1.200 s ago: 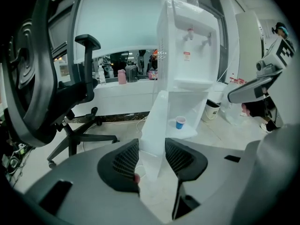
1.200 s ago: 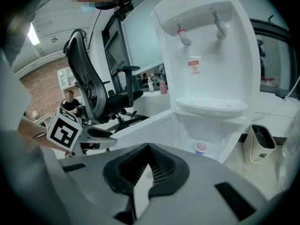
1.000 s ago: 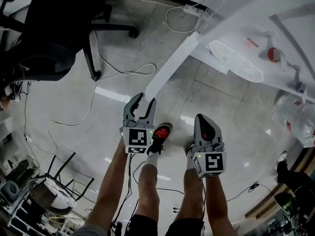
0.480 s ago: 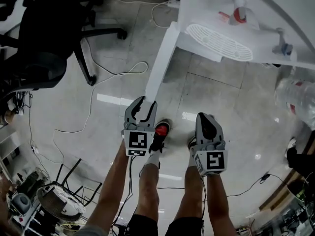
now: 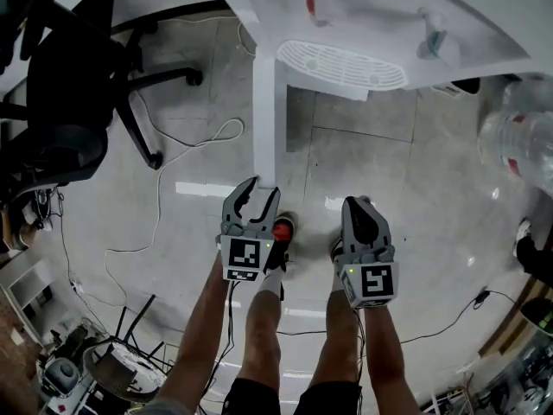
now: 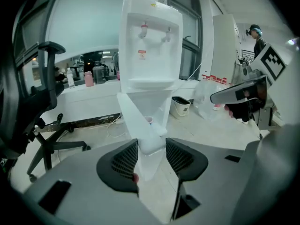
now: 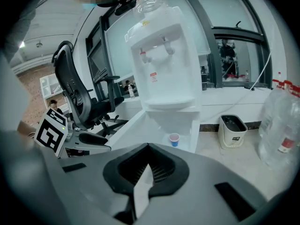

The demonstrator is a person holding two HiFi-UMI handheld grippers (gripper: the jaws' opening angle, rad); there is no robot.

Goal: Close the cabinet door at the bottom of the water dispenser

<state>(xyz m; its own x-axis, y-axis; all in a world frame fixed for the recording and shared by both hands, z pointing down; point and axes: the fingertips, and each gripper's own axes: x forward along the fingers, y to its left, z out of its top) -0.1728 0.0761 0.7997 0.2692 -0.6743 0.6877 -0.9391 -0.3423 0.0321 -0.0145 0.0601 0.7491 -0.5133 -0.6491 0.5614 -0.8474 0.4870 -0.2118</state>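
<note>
Your left gripper (image 5: 260, 194) hangs low in front of the tall white water dispenser (image 5: 371, 15). Its grey jaws are apart and have just been opening wider. In the left gripper view, the free edge of the flat white cabinet door (image 5: 263, 119) shows in the gap between the black ribbed pads (image 6: 124, 161), and neither pad presses on it. In the head view the jaw tips sit just short of that edge.

The door stands wide open at the bottom of the dispenser, swung out towards you over the pale tiled floor (image 5: 397, 171). Inside the open compartment stands a small blue cup with a pink rim (image 7: 174, 139).

Your right gripper (image 5: 359, 206) is beside the left one, apart from the door, with its jaws closed together on nothing.

A black office chair (image 5: 69, 102) stands off to your left. A thin white cable (image 5: 194, 137) loops over the floor between the chair and the door. A large clear plastic water bottle (image 5: 518, 137) is to the right of the dispenser.
</note>
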